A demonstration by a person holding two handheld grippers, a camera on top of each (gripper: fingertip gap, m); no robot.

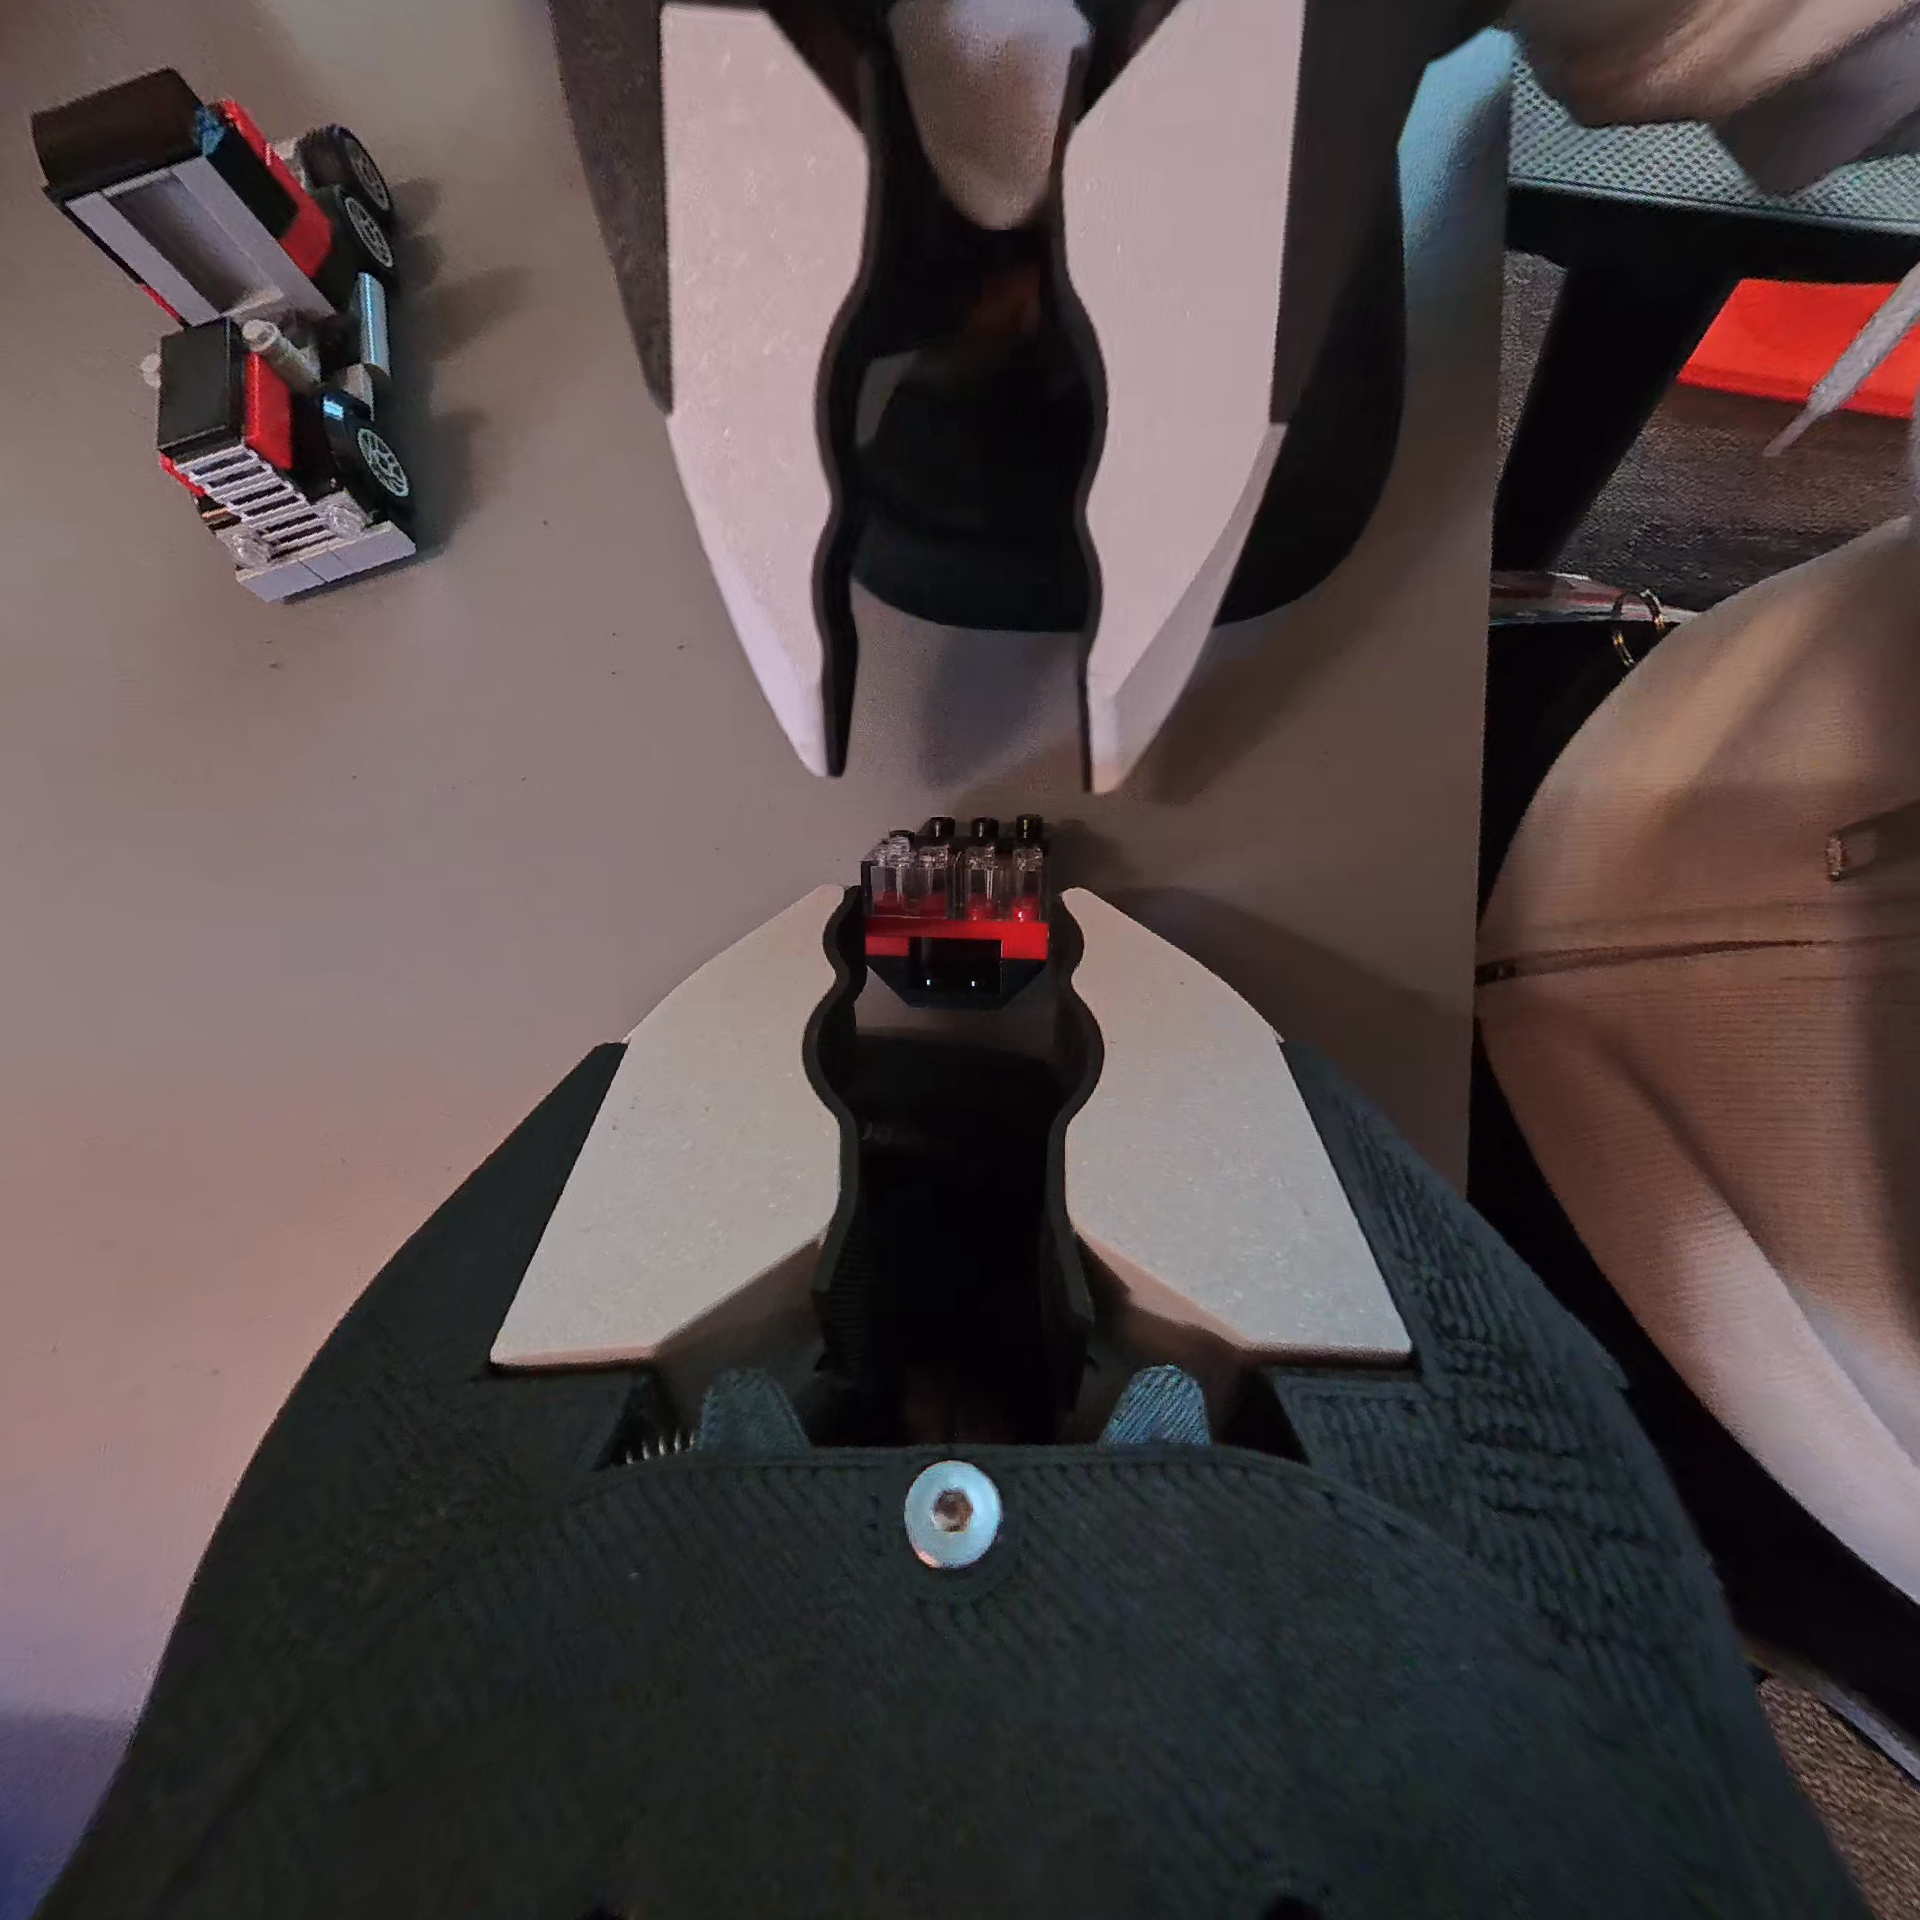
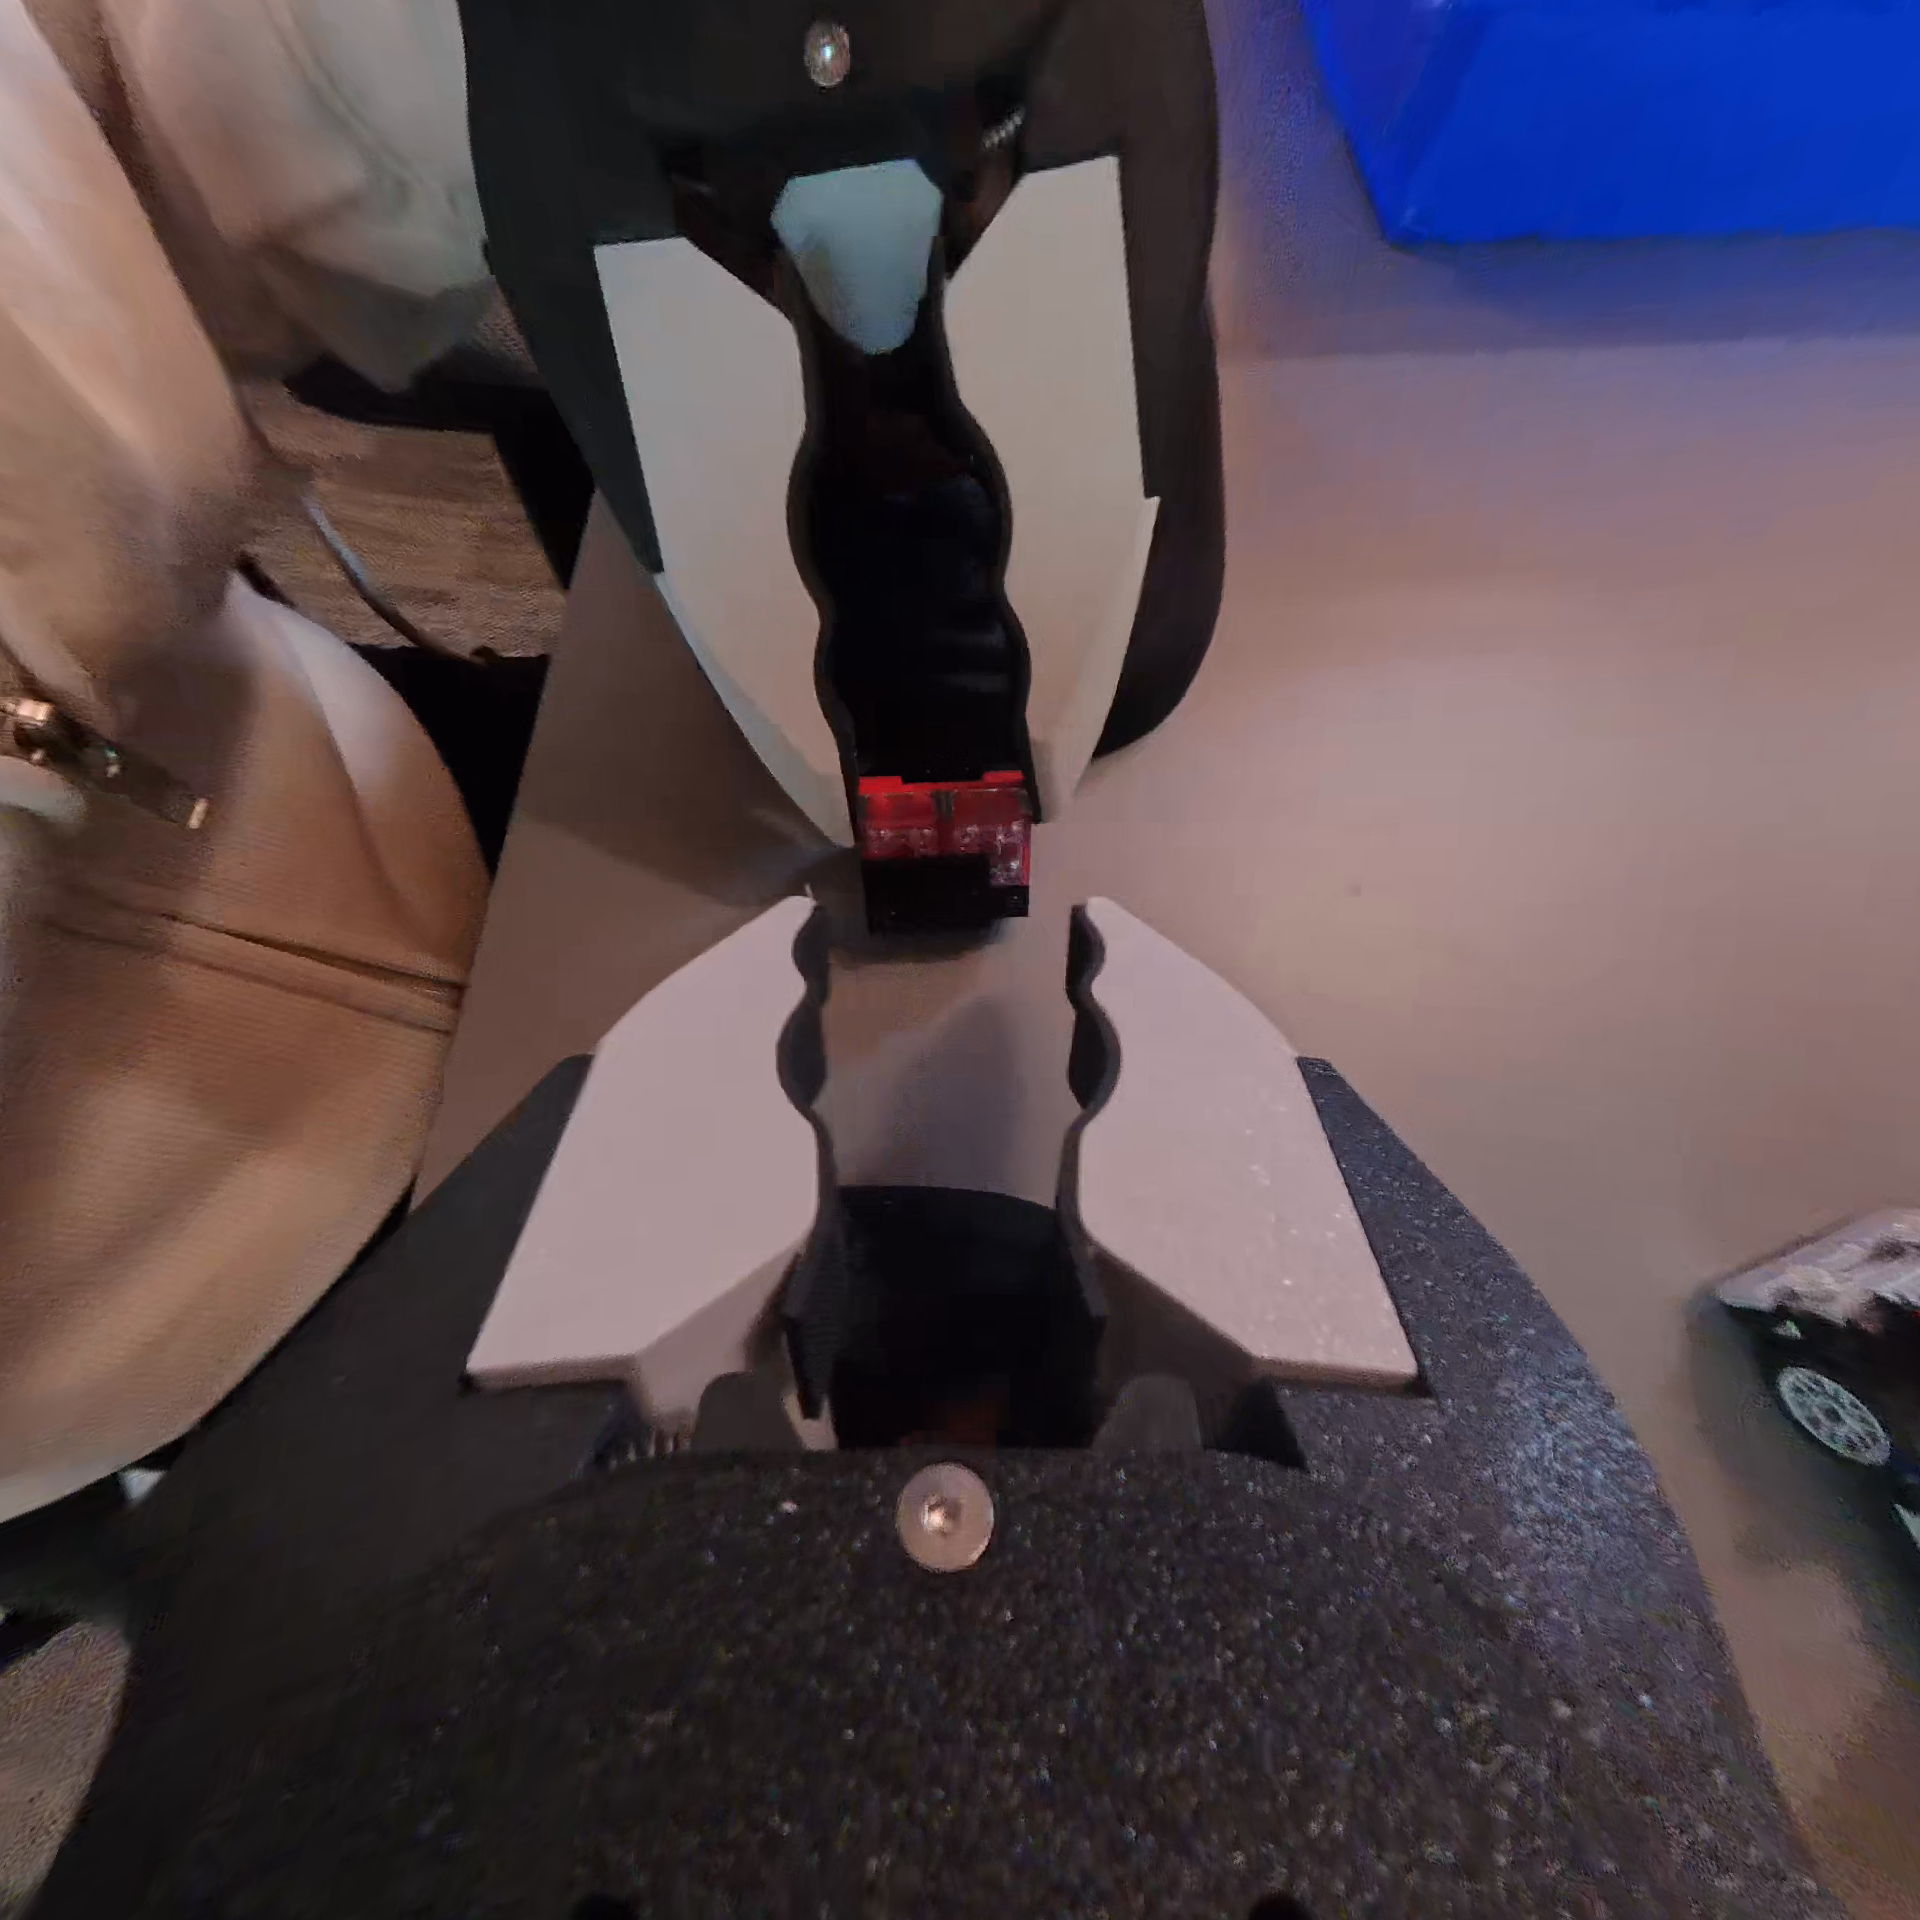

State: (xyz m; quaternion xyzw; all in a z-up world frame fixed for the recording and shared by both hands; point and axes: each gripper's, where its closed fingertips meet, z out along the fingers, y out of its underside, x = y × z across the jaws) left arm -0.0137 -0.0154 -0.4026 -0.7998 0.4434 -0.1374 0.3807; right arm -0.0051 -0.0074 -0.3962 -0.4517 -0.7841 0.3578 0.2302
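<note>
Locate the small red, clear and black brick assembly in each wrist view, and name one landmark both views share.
Left wrist view: the brick assembly sits at centre, clamped between the left gripper fingertips.
Right wrist view: the same brick assembly sits just above centre, at the tips of the opposing left gripper, ahead of the open right gripper.
Shared landmark: the toy truck on the tabletop.

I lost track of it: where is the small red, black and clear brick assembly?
The brick assembly sits clamped at the tips of the left gripper, above the grey table, facing the open right gripper.
</note>
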